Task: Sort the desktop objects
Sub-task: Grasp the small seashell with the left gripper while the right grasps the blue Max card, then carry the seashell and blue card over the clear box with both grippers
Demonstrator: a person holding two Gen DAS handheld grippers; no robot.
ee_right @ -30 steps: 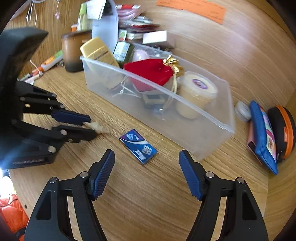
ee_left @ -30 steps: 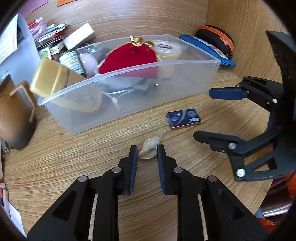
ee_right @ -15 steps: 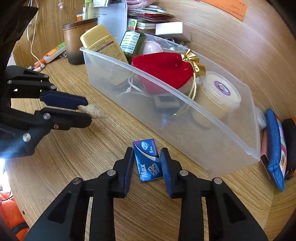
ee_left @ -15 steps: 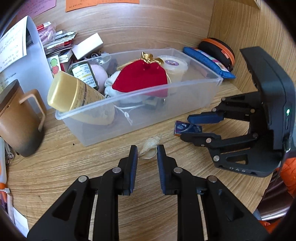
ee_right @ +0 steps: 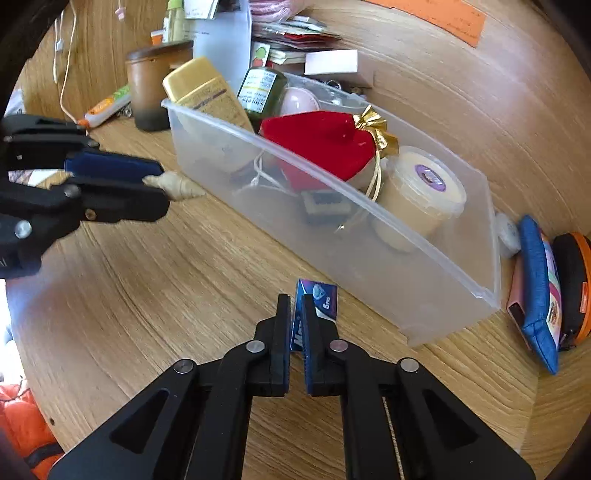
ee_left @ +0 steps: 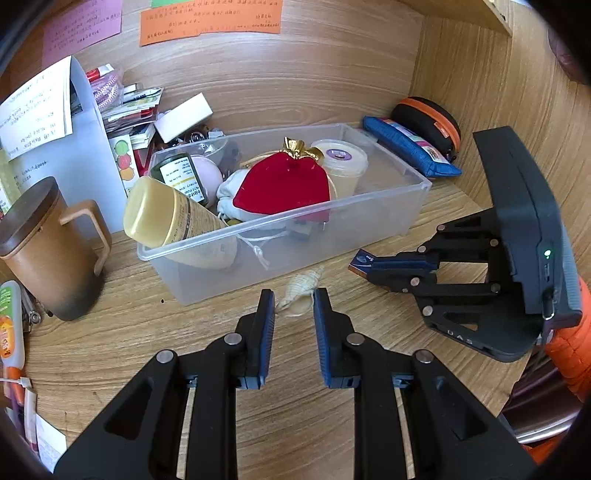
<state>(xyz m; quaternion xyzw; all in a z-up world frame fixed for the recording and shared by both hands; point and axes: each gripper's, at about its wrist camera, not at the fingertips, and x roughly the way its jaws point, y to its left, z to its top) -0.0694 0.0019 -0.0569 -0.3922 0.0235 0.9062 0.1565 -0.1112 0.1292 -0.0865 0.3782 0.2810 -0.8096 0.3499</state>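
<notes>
Between the blue-padded fingers of the left gripper a pale, ribbed spiral seashell is clamped at its wide end, its pointed tip aimed at the near wall of the clear plastic bin. Whether the shell is lifted off the wooden desk cannot be told. Just to its right, the right gripper is closed on a small, flat blue packet, which is held on edge with its far end close to the bin's front wall. "5 Pcs" and part of "Max" can be read on the packet in white, beside a pale gem-like emblem.

Inside the bin are seen a red velvet pouch tied with gold ribbon, a cream tub with a purple lid sticker, a tilted gold bottle leaning over the left rim, and a dark green jar whose white label is too small to read. At the desk's left edge a lidded brown mug is stood. In the back right corner a blue pouch and a black case with an orange band are leaned against the wall. Orange and pink notes are stuck on the back panel, their writing illegible.
</notes>
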